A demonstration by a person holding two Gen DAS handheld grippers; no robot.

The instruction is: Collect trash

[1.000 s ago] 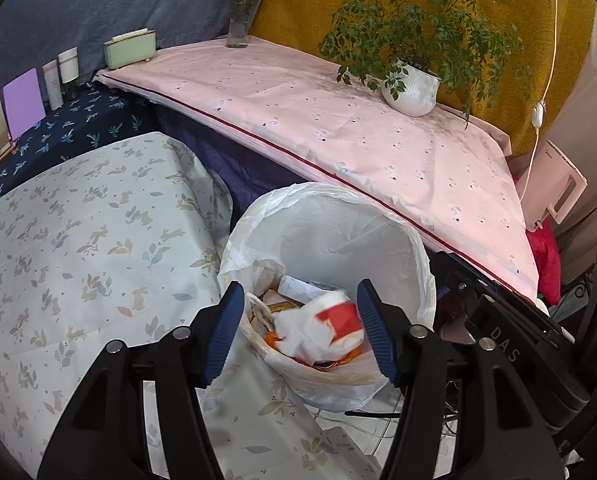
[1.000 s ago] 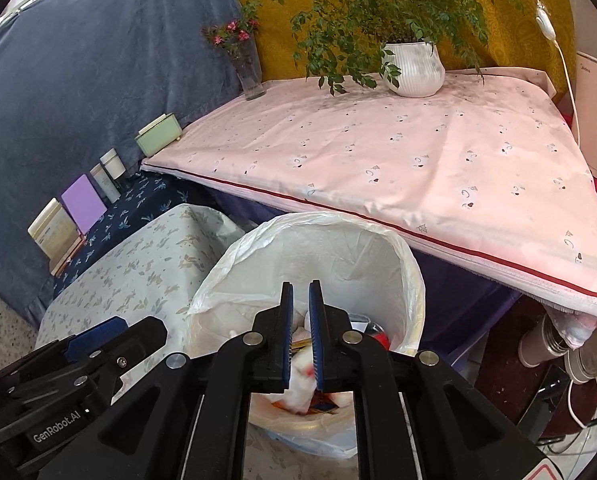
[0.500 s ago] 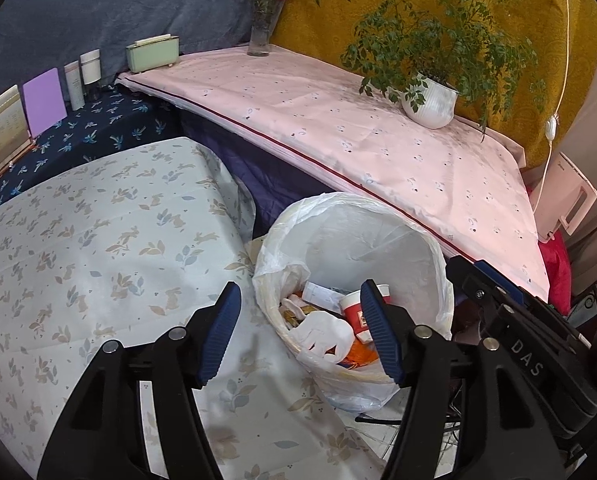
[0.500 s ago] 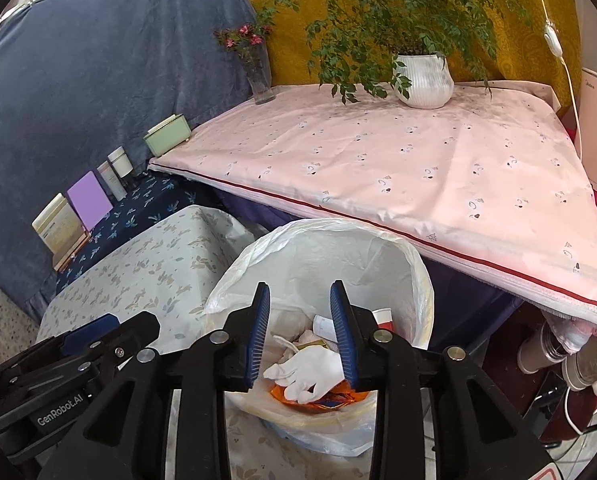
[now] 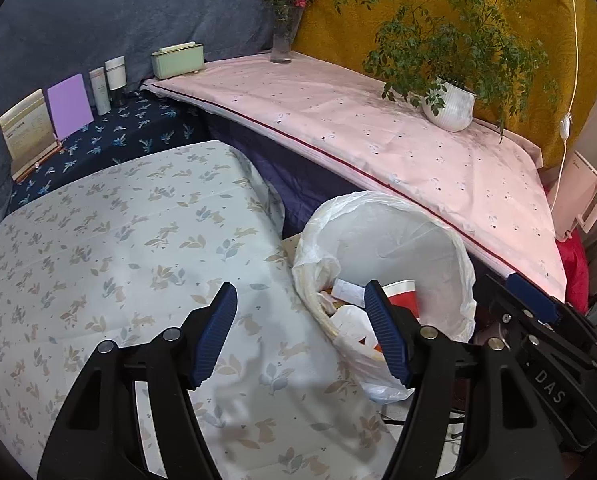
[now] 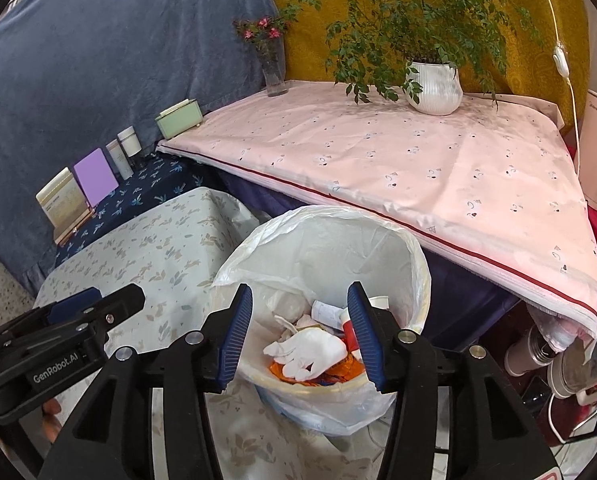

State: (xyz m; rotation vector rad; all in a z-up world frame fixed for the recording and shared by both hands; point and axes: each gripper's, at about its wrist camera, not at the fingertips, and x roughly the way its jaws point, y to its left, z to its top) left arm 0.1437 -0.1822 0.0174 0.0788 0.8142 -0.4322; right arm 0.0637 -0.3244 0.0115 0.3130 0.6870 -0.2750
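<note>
One lined trash bin point(image 6: 414, 264) at lower centre; both tongs — left point(image 5: 300, 338), right point(image 6: 300, 334) — gape apart, holding nothing, the right above its rim.

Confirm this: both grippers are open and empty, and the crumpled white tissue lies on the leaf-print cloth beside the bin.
Not quite. The right gripper and left gripper are open and empty, but the crumpled white tissue lies inside the bin, on top of the other trash, not on the leaf-print cloth. The right wrist view shows it.
</note>
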